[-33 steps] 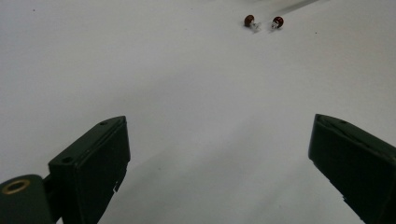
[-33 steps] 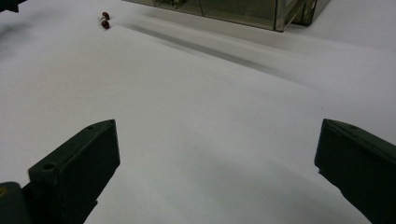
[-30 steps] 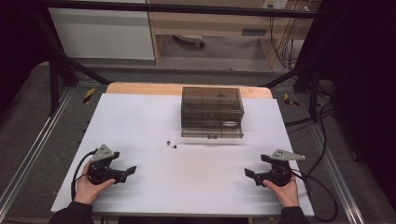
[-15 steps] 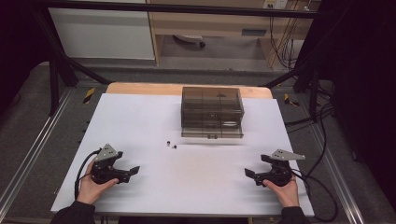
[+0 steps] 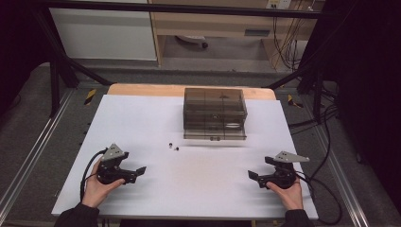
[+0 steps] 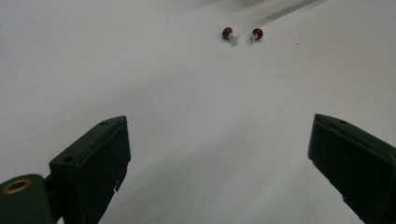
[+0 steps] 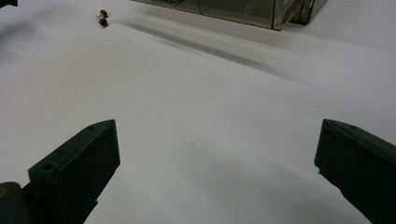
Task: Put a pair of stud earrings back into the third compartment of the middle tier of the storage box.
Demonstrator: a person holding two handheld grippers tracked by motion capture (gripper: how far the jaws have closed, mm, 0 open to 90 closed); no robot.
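Observation:
Two tiny dark-red pieces [image 5: 173, 146] lie side by side on the white table [image 5: 142, 118], just left of a smoky transparent drawer box [image 5: 215, 113]. In the left gripper view the same red pieces [image 6: 242, 33] sit far ahead, beyond the jaws. My left gripper [image 5: 138, 171] rests near the front left, open and empty, pointing right. At the front right my right gripper [image 5: 251, 176] is open and empty too, pointing left. The right gripper view has the red pieces [image 7: 102, 18] at top left and the box [image 7: 243, 10] along the top edge.
A wooden strip [image 5: 142, 90] edges the table's far side. Metal frame rails [image 5: 28, 165] run along both sides, and cables [image 5: 326, 189] trail off at the right. Shelving stands beyond the table.
My left gripper has shifted a little to the right and forward across the table. The right gripper has stayed put.

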